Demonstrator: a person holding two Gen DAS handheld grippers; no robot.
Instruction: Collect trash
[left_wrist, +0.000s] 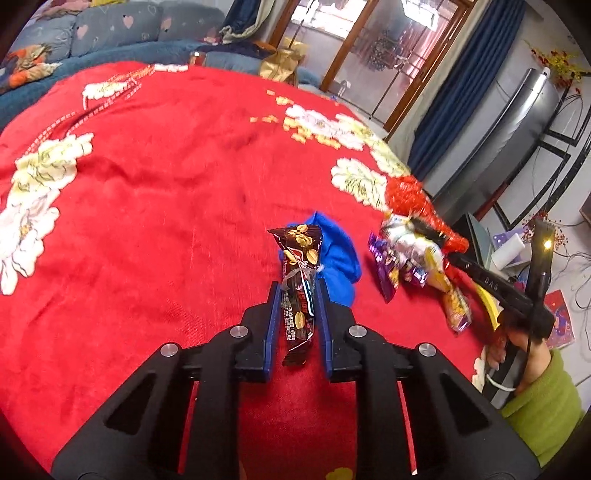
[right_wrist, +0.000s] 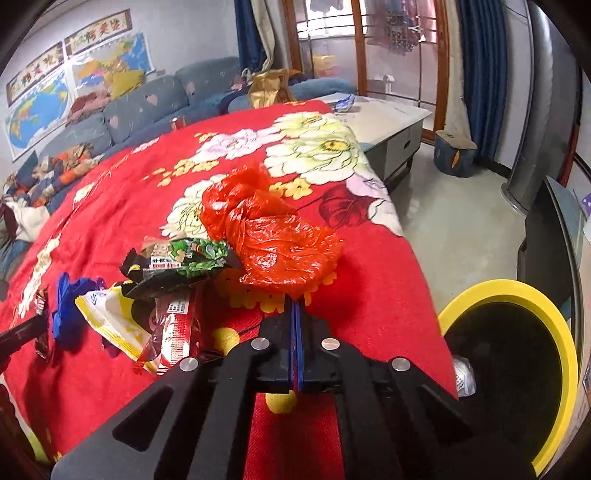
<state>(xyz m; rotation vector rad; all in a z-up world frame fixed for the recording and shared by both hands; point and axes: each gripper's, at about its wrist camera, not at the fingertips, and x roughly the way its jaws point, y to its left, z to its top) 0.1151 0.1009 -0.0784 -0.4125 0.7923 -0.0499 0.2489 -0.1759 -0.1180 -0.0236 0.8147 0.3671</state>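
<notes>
My left gripper (left_wrist: 298, 291) is shut on a dark brown peanut snack wrapper (left_wrist: 300, 280) and holds it upright over the red flowered cloth (left_wrist: 147, 206). A blue crumpled wrapper (left_wrist: 338, 251) lies just behind it. My right gripper (right_wrist: 296, 308) is shut on the near edge of an orange-red plastic bag (right_wrist: 269, 236) that rests on the cloth. The bag also shows in the left wrist view (left_wrist: 413, 199). A green and black wrapper (right_wrist: 181, 262), a yellow and white packet (right_wrist: 110, 317) and a red packet (right_wrist: 177, 325) lie left of the bag.
A bin with a yellow rim (right_wrist: 554, 332) and dark inside stands on the floor at the right, below the table edge. A grey low cabinet (right_wrist: 391, 129) stands beyond the table. A blue sofa (right_wrist: 140, 107) runs along the far side. A purple wrapper (left_wrist: 384, 269) lies among the pile.
</notes>
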